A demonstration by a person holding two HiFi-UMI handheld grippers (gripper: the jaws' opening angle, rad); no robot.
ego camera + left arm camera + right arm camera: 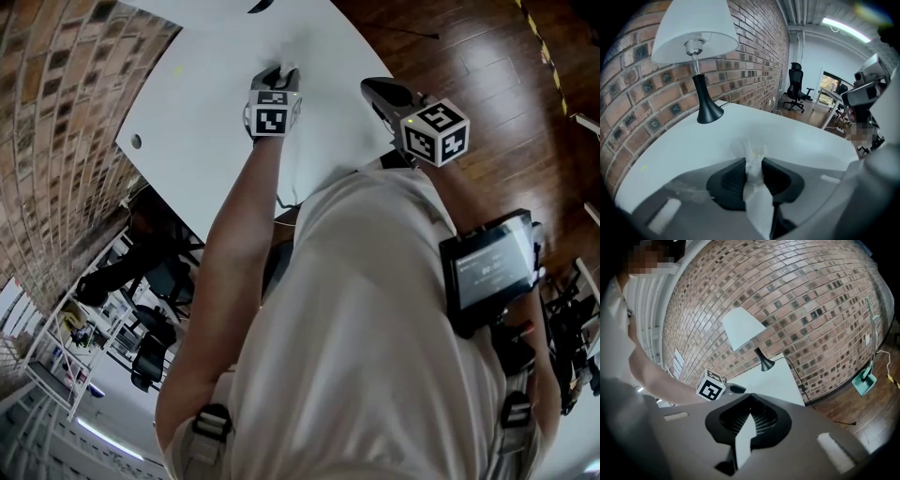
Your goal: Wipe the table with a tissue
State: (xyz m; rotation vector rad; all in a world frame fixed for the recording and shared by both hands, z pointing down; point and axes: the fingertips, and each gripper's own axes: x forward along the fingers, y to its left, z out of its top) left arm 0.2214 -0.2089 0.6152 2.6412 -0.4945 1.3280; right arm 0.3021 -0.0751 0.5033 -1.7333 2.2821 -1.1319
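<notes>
A white tissue (757,194) is pinched between the jaws of my left gripper (753,159), and its crumpled end (751,149) sticks out past the tips onto the white table (801,138). In the head view the left gripper (278,73) points down at the middle of the table (206,103), with the tissue (287,67) at its tip. My right gripper (371,87) hovers over the table's right edge, away from the tissue. Its jaws (750,397) meet at the tips and nothing shows between them. The left gripper's marker cube (711,386) appears in the right gripper view.
A lamp with a white shade (696,35) and a black foot (708,112) stands at the table's far side by the brick wall (754,51). A round cable hole (137,141) sits near the left edge. Wooden floor (469,56) lies right of the table. Office chairs (794,89) stand beyond.
</notes>
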